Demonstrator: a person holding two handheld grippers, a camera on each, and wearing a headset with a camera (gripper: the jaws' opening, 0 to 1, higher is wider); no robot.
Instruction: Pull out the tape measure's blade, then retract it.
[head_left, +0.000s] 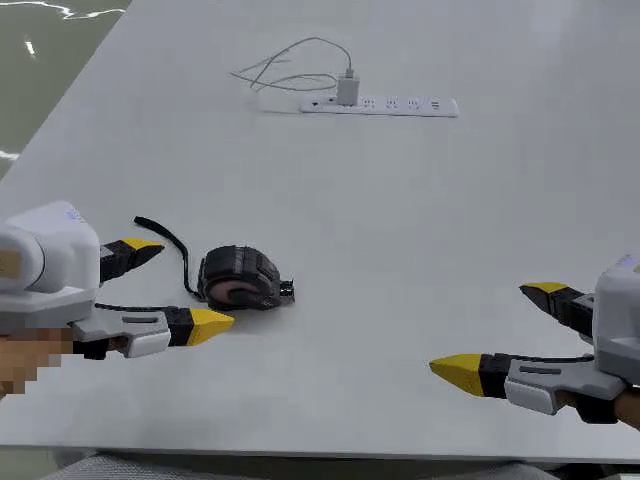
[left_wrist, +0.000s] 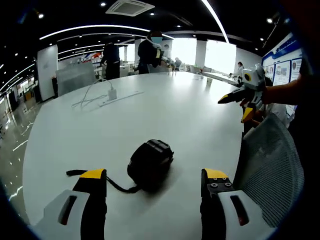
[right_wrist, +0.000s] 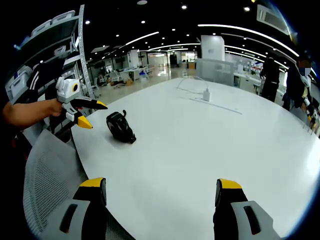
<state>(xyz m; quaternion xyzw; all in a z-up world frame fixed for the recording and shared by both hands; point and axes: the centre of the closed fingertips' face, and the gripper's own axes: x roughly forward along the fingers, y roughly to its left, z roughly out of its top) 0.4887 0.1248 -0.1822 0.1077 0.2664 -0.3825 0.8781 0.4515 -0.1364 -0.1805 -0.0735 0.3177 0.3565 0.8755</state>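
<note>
A black tape measure (head_left: 240, 278) lies on the white table (head_left: 400, 200), its black wrist strap (head_left: 165, 238) trailing to the left. Its blade is not drawn out. My left gripper (head_left: 180, 287) stands open just left of the tape measure, yellow tips on either side of the strap. In the left gripper view the tape measure (left_wrist: 150, 162) sits a little ahead of the open left gripper (left_wrist: 155, 176). My right gripper (head_left: 500, 330) is open at the table's near right, well apart from it. In the right gripper view the tape measure (right_wrist: 120, 127) lies far ahead of the right gripper (right_wrist: 161, 186).
A white power strip (head_left: 385, 104) with a plugged charger (head_left: 347, 88) and a loose white cable (head_left: 285, 68) lies at the far middle of the table. A mesh chair back (left_wrist: 270, 165) stands by the table edge. People stand in the background of the room.
</note>
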